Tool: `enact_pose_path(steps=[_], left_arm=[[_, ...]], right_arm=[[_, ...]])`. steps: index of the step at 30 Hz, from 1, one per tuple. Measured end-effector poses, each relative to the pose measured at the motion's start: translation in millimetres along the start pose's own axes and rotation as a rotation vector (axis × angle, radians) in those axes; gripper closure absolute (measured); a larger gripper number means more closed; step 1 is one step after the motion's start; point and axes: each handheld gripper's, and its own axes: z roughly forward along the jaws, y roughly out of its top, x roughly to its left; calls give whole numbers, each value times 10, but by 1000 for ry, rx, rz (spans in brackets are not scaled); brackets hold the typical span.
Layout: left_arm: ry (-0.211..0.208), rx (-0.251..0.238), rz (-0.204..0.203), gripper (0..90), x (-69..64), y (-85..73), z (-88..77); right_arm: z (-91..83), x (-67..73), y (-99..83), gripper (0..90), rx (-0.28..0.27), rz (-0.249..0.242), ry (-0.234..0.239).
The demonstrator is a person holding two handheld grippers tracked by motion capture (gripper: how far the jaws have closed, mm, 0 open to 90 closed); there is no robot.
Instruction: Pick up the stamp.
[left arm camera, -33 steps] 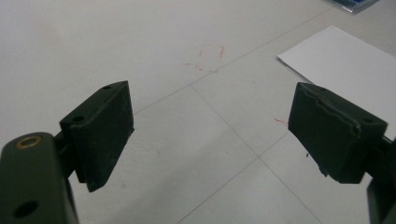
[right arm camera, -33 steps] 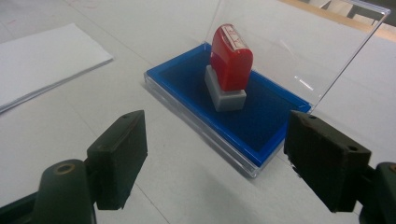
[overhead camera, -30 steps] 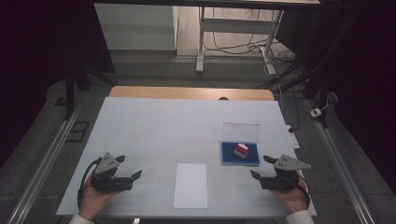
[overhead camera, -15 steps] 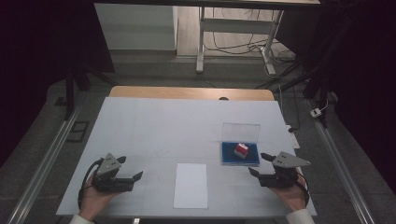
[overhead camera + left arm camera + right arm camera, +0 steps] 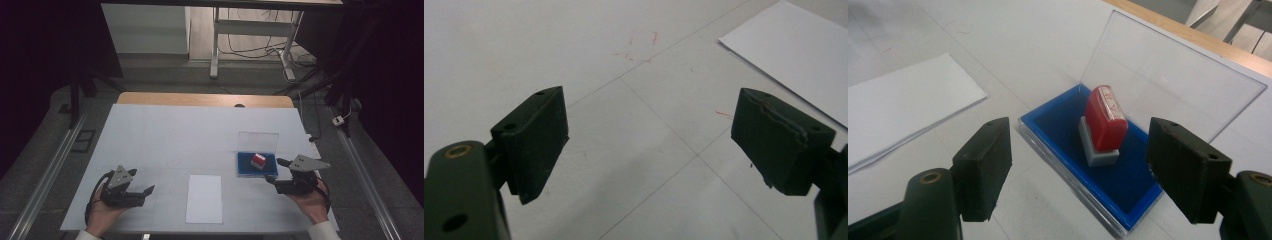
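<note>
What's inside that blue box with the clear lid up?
A red stamp on a grey base stands on the blue box's dark blue pad. Whatever lies beneath the stamp's base is covered.

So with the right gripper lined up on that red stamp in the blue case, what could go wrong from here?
1. The stamp stands upright on a narrow grey base, so an off-centre pinch by the right gripper might tip it.
2. The clear lid stands open right behind it; a jaw could knock it.
3. The blue case sits loose and may slide.
</note>
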Motion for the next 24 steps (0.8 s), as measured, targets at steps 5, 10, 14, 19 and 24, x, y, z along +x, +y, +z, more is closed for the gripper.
enact_pose_path(steps=[5, 10, 14, 19, 24], left_arm=[[3, 3, 0, 155, -5, 13, 2], [8, 3, -3, 155, 1, 8, -6], [7, 5, -6, 155, 13, 2, -3], [22, 6, 0, 155, -12, 22, 3], [24, 13, 6, 155, -2, 12, 8]], right_arm=[[55, -17, 94, 264, 25, -10, 17], [144, -74, 198, 266, 39, 8, 32], [205, -79, 294, 268, 55, 8, 44], [286, -91, 403, 270, 78, 8, 66], [393, -108, 513, 285, 102, -5, 85]])
